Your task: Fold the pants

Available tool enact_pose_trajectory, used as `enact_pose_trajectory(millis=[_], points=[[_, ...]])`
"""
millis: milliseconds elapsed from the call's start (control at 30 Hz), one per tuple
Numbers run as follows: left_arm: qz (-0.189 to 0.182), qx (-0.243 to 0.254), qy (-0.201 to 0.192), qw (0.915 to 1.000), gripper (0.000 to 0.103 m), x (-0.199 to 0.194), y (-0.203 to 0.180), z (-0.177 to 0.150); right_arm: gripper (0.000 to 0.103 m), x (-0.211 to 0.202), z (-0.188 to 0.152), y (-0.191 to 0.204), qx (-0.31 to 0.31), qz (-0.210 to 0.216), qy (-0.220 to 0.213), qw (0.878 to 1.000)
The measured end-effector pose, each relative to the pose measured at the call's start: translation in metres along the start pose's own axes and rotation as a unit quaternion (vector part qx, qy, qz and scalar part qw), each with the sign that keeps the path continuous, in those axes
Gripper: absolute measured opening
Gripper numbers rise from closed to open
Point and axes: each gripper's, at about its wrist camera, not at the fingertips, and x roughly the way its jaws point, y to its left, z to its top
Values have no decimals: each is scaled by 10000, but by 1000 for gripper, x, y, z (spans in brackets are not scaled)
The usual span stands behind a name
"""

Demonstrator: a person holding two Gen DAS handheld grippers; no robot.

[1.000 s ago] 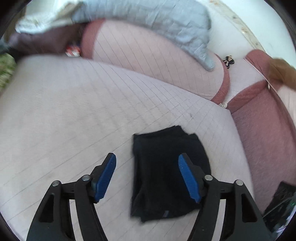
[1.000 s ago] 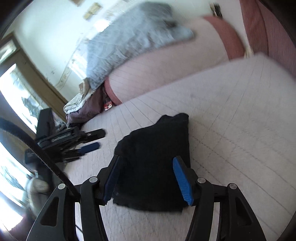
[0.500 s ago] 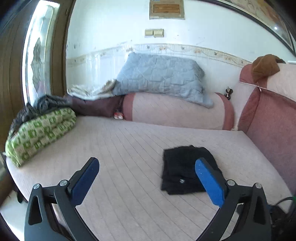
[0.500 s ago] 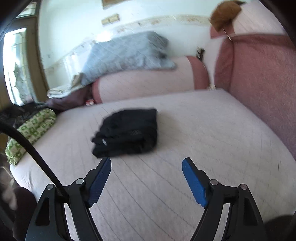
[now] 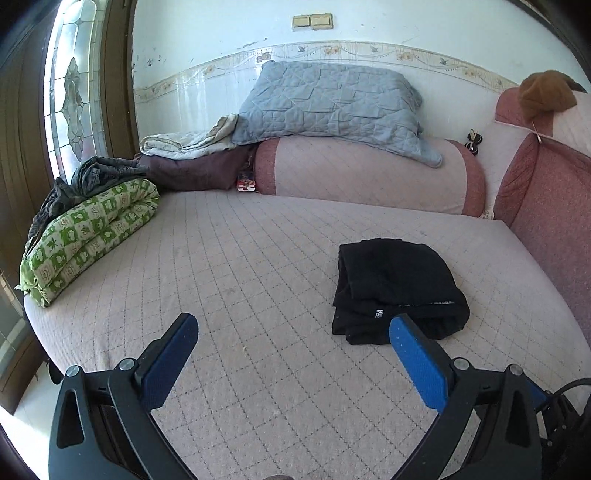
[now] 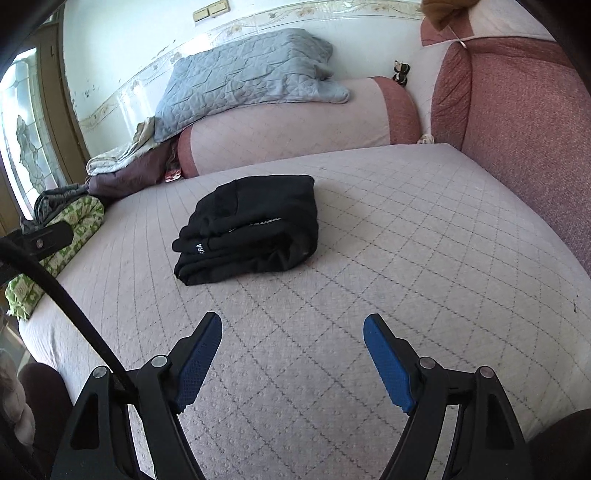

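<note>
Both your grippers, left gripper (image 5: pixel 291 334) and right gripper (image 6: pixel 291 328), hover with jaws released near the folded black pants (image 5: pixel 397 290) on the bed (image 5: pixel 240 266).

A: What is at 12 o'clock?
B: White wall (image 5: pixel 221 33), two light switches (image 5: pixel 312 21), tile border (image 5: pixel 369 55).
A: At 9 o'clock?
B: Bright stained-glass window (image 5: pixel 70 96), brown wooden frame (image 5: pixel 114 74). Quilted pink sofa seat (image 5: pixel 258 266) centre.

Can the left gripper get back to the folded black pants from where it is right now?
Probably yes. The left gripper is open and empty, and the folded black pants lie just ahead and to its right on the quilted bed cover. Nothing lies between them.
</note>
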Motion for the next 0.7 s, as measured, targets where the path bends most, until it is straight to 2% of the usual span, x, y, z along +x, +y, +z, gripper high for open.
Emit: enact_pose_trajectory(millis=[100, 200, 400, 567, 700], points=[[60, -41, -125, 9999, 103, -4, 1, -2, 84, 2, -1, 3, -36, -17, 26, 10000], [143, 182, -94, 9997, 103, 0, -4, -4, 84, 6, -2, 2, -27, -27, 91, 10000], [-222, 305, 456, 9982, 103, 17, -14, -13, 85, 15, -5, 3, 7, -95, 265, 9996], [-371, 365, 929, 9943, 103, 33, -19, -23, 85, 19, -5, 2, 56, -90, 362, 9993], [-384, 419, 1082, 9925, 103, 39, -21, -31, 86, 23, -6, 0, 119, -85, 441, 9989]])
